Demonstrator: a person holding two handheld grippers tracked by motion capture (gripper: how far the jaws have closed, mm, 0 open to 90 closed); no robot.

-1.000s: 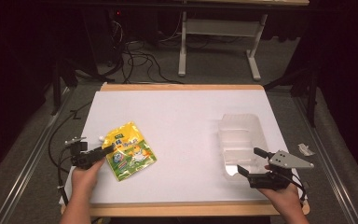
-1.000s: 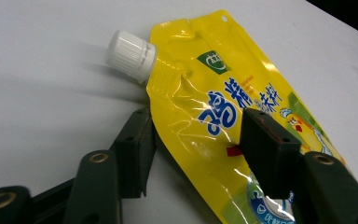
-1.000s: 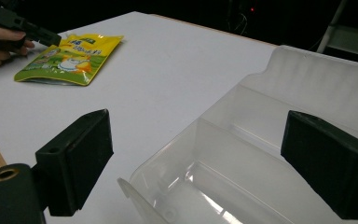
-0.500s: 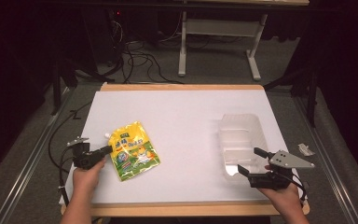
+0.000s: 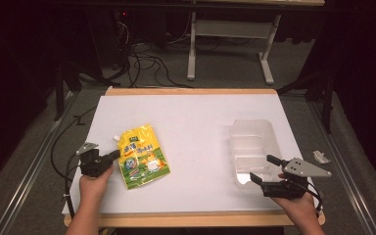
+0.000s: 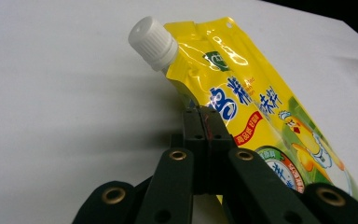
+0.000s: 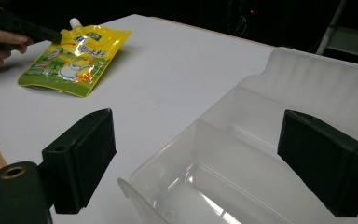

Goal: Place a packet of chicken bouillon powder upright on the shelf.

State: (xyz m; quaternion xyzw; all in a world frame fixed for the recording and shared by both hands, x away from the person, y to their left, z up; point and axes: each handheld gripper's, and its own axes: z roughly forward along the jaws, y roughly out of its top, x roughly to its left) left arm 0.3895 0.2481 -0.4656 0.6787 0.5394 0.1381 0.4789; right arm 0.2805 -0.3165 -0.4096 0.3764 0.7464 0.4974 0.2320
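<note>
White rectangular table top [image 5: 196, 127], wood-edged, carries everything. Clear plastic compartmented tray [image 5: 252, 147] sits at your right, near the front edge. Yellow printed spout pouch with white screw cap [image 5: 141, 155] lies flat at your left, well apart from the tray, cap pointing away from you.

Step in hand, as I judge it: you have the pouch gripped, ready to carry it to the tray. Next move calls for a lift clear of the table, then a sweep right; the pouch is floppy and held by one edge, so expect it to swing.

Left gripper [image 5: 111, 156]: jaws pressed together, pinching the pouch's left edge just below the cap [image 6: 153, 43]. Your left hand [image 5: 94, 183] comes in low from the front.

Right gripper [image 5: 265, 169]: jaws spread wide, holding nothing, poised at the tray's near end, straddling its front wall [image 7: 168, 186] in the right gripper view.
</note>
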